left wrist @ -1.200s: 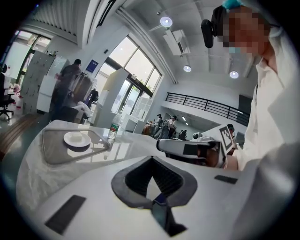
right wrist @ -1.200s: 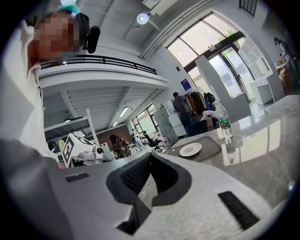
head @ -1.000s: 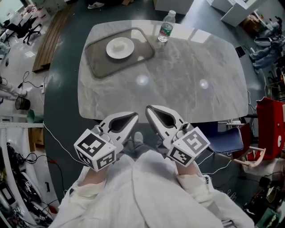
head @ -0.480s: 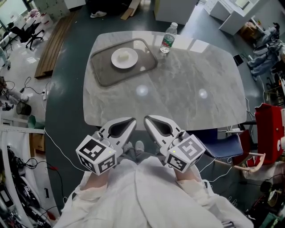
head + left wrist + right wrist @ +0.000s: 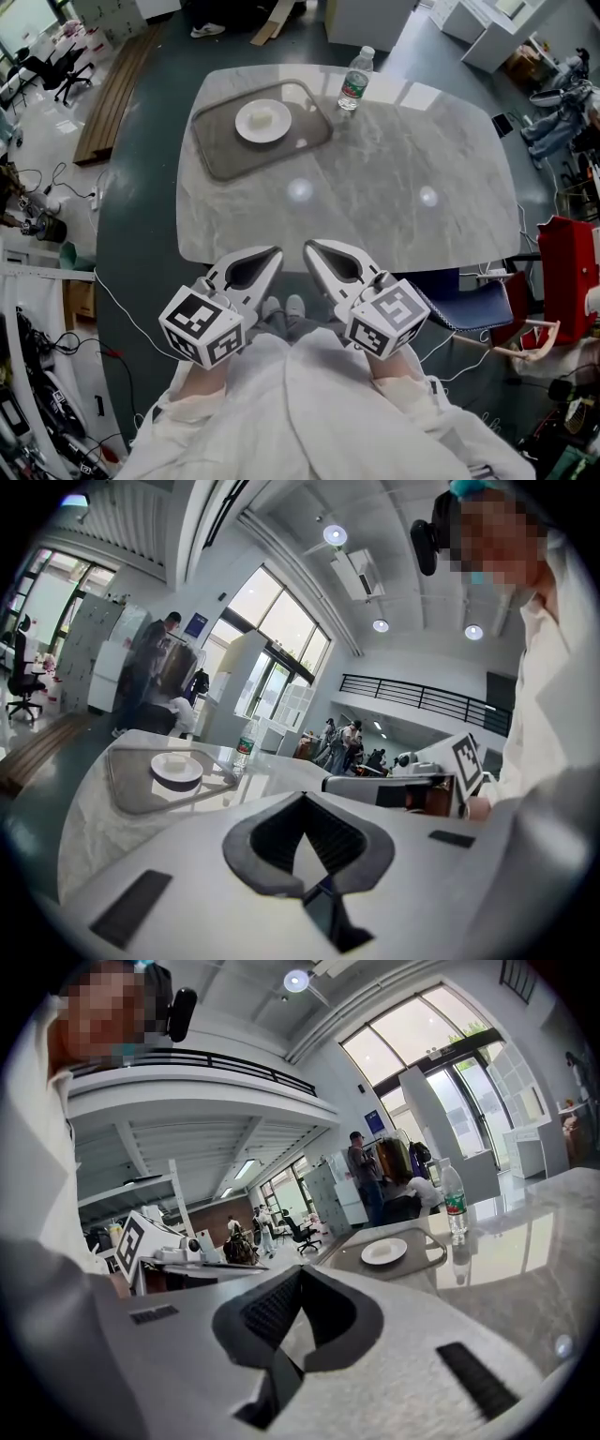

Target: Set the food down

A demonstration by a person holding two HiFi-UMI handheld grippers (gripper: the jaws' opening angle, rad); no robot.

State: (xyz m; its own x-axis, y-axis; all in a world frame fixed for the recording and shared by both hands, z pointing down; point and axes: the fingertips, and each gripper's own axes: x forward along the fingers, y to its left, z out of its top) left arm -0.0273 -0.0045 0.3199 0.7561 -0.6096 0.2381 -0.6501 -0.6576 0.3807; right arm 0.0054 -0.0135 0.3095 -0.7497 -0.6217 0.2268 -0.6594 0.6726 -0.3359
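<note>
A small pale piece of food [image 5: 263, 118] lies on a white plate [image 5: 262, 122], which sits in a grey tray [image 5: 217, 155] at the marble table's far left. My left gripper [image 5: 274, 253] and right gripper [image 5: 312, 247] hang side by side just off the table's near edge, close to the person's body. Both are shut with nothing between their jaws. The left gripper view shows its closed jaws [image 5: 303, 797] low in front, the plate [image 5: 176, 769] far beyond. In the right gripper view the plate [image 5: 384, 1252] also lies far past the closed jaws [image 5: 300, 1271].
A water bottle [image 5: 354, 80] with a green label stands at the table's far edge, right of the tray. The marble table [image 5: 394, 187] stands on a dark floor. A blue chair [image 5: 473, 295] and a red bag [image 5: 567, 267] sit to the right. Cables trail at the left.
The head view has shifted a little, so the table sits slightly further right in frame. Both grippers stay shut and side by side at the near edge, hardly moved.
</note>
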